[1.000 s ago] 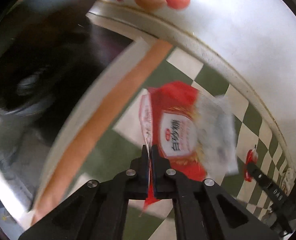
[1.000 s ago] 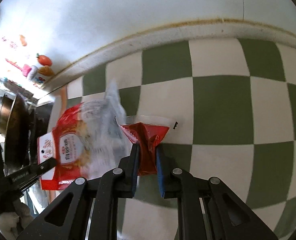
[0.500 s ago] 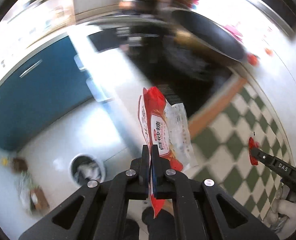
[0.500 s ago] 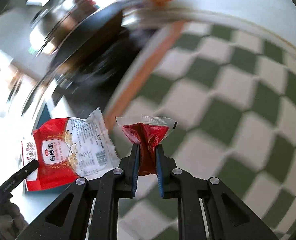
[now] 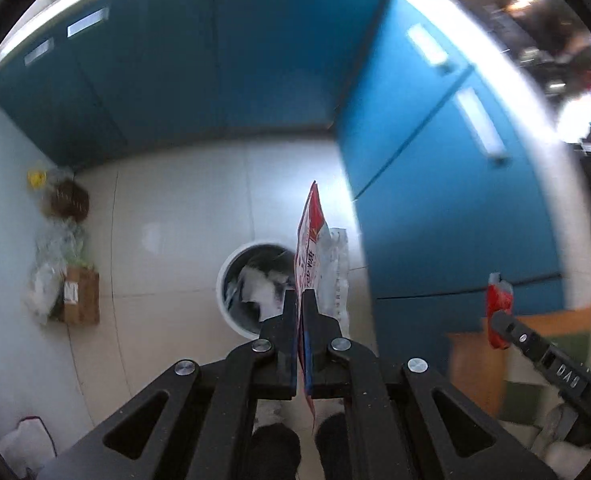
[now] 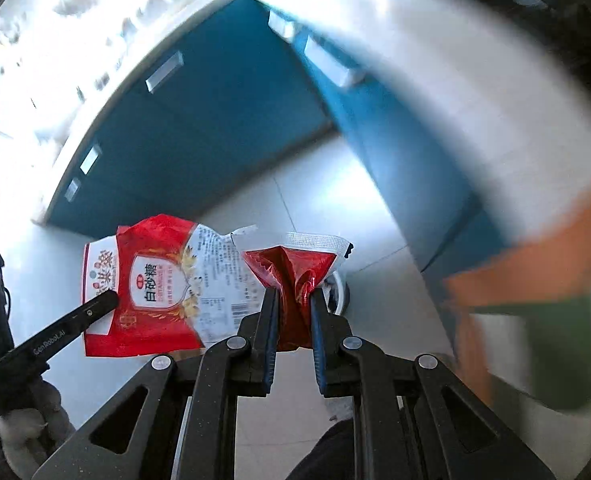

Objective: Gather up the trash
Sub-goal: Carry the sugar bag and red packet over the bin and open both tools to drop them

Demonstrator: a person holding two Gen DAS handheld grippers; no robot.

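Above the floor bin [image 5: 251, 288], at twelve o'clock of the left gripper [image 5: 300, 300], we find its jaws clamped flat on the sugar bag [image 5: 313, 240], held by one edge. The right gripper [image 6: 292, 300] pinches the red sachet [image 6: 295, 268] at its crumpled waist. We judge both light, limp and slick film; edge holds suffice.

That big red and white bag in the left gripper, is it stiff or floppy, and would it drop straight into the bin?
Probably thin and light: the sugar bag stands up from the left gripper, pinched by one edge. It looks empty and crinkled, so likely floppy. Released over the bin, it might flutter rather than drop straight.
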